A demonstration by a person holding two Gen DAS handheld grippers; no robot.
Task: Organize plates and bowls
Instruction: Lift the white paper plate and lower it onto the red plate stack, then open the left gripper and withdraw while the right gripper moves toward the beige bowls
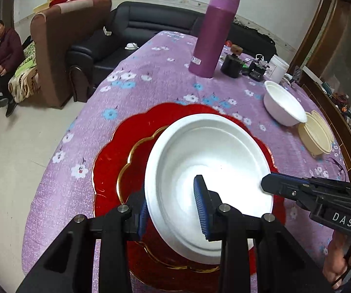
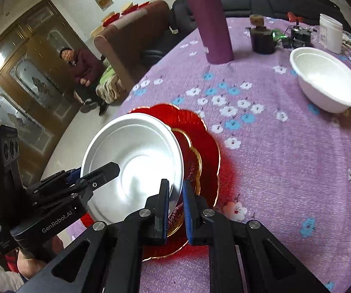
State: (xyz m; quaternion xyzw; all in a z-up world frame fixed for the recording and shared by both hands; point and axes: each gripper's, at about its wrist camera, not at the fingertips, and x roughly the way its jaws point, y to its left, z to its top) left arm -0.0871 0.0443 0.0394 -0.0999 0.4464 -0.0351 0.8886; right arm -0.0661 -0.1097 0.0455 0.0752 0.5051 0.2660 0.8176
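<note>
A white plate (image 1: 212, 151) hangs tilted over a red flower-shaped plate (image 1: 107, 171) with a gold rim, which lies on the purple flowered tablecloth (image 1: 151, 80). My left gripper (image 1: 171, 195) is shut on the white plate's near rim, one blue pad inside and one outside. My right gripper (image 1: 265, 183) comes in from the right and meets the opposite rim. In the right wrist view the right gripper (image 2: 175, 185) pinches the white plate (image 2: 131, 156) at its edge. There the left gripper (image 2: 95, 171) holds the far side, and the red plate (image 2: 207, 151) shows underneath.
A white bowl (image 1: 282, 105) and a cream plate (image 1: 316, 134) sit to the right. A tall purple bottle (image 1: 214, 36), a black jar (image 1: 231, 66) and a white tub (image 1: 279, 68) stand at the back. A person (image 1: 3, 61) sits beyond the table's left edge by a sofa (image 1: 68, 48).
</note>
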